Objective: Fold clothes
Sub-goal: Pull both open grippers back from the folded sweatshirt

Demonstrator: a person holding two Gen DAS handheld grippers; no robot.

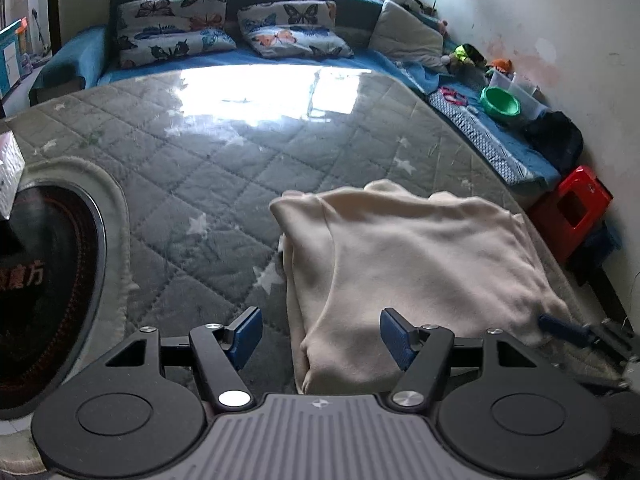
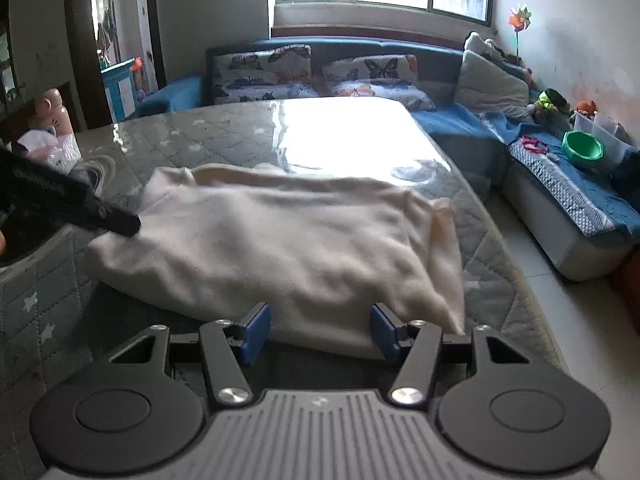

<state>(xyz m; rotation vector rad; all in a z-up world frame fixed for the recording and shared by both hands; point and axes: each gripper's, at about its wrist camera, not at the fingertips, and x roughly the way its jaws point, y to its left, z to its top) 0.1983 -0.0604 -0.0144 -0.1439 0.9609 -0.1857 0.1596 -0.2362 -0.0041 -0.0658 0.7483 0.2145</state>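
A quilted grey worktop (image 2: 224, 140), stitched in diamonds and scattered with white stars, filled the room before a blue sofa (image 2: 448, 128) and its butterfly cushions (image 1: 176, 26). On the worktop's near end lay a cream garment (image 2: 272, 248), already doubled into a rough rectangle with its layered edges showing, one corner trailing toward the worktop's edge. The fold appeared to be midway, the cloth just laid down and the next crease not yet taken. The left gripper (image 1: 320, 340) hung over the garment's near left corner, jaws apart with nothing pinched; the right gripper (image 2: 318, 334) hovered at the near hem, jaws likewise apart and clear of the cloth. The next move would probably call for both to close on the near edge or corners and carry it evenly across, keeping the layers from sliding. A round black appliance (image 1: 44, 280) at the worktop's left bore reddish Chinese characters, one reading "方"; the rest could not be made out. A green bowl (image 2: 582, 150) sat on the sofa.
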